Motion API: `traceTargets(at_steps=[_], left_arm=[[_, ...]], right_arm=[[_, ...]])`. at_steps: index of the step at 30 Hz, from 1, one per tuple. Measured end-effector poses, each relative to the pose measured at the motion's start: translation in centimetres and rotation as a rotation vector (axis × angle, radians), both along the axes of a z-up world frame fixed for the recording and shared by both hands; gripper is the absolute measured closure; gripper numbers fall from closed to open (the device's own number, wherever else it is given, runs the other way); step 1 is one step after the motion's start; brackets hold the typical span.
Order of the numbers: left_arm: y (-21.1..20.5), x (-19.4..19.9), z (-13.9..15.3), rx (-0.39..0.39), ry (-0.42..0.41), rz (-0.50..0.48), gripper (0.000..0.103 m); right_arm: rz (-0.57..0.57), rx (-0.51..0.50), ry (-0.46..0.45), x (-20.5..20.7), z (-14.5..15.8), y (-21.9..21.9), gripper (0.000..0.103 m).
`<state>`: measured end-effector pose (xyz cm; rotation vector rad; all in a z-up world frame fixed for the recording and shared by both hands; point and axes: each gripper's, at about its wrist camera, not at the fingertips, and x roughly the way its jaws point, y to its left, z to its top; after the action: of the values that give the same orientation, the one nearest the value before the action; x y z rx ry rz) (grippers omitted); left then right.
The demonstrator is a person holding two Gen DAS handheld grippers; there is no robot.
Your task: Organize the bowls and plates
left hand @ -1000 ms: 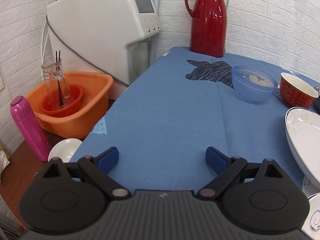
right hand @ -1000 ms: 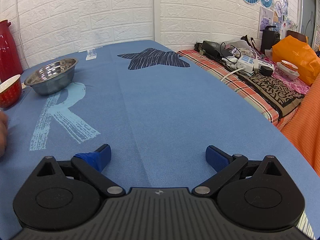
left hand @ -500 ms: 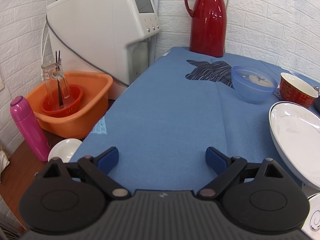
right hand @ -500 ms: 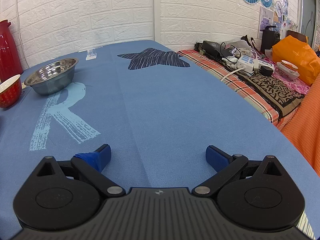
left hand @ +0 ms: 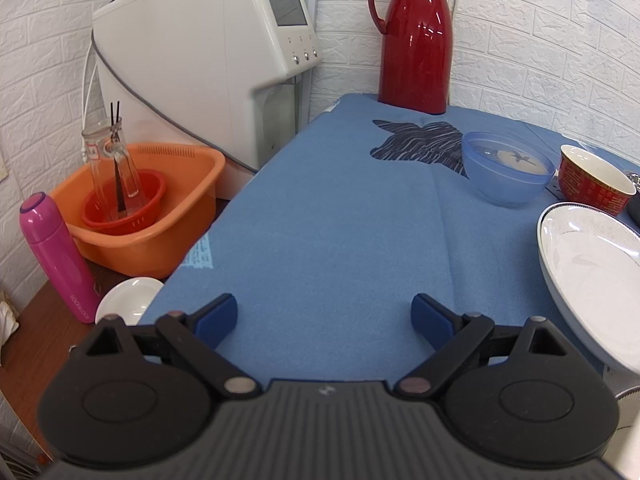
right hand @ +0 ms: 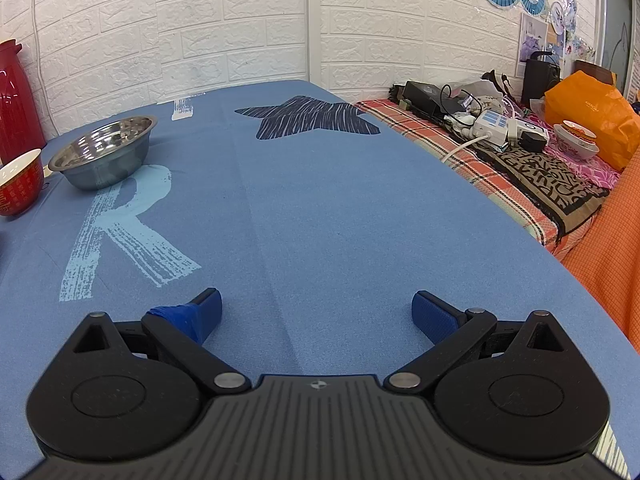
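Both-handed, the left claw (left hand: 324,316) and right claw (right hand: 316,312) hang spread wide and empty above the blue-clothed desk (left hand: 340,220). A white plate (left hand: 592,264) lies at the left claw's three o'clock; a steel bowl (right hand: 105,153) sits at the right claw's ten o'clock.

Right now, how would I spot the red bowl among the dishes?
Start at the tall red thermos jug by the brick wall on the blue tablecloth. The red bowl sits between the translucent blue bowl and white plate; only it has gold characters outside, white inside.
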<state>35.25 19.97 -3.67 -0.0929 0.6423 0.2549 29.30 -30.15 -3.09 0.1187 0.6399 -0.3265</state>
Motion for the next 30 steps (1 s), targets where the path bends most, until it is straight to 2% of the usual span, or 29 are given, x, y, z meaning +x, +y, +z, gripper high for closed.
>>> traceTargets(at_steps=[30], left_arm=[[-0.05,0.11,0.04,-0.001,0.000,-0.005,0.010]], right_arm=[[-0.008,0.001,0.001,-0.04,-0.19,0.19,0.013]])
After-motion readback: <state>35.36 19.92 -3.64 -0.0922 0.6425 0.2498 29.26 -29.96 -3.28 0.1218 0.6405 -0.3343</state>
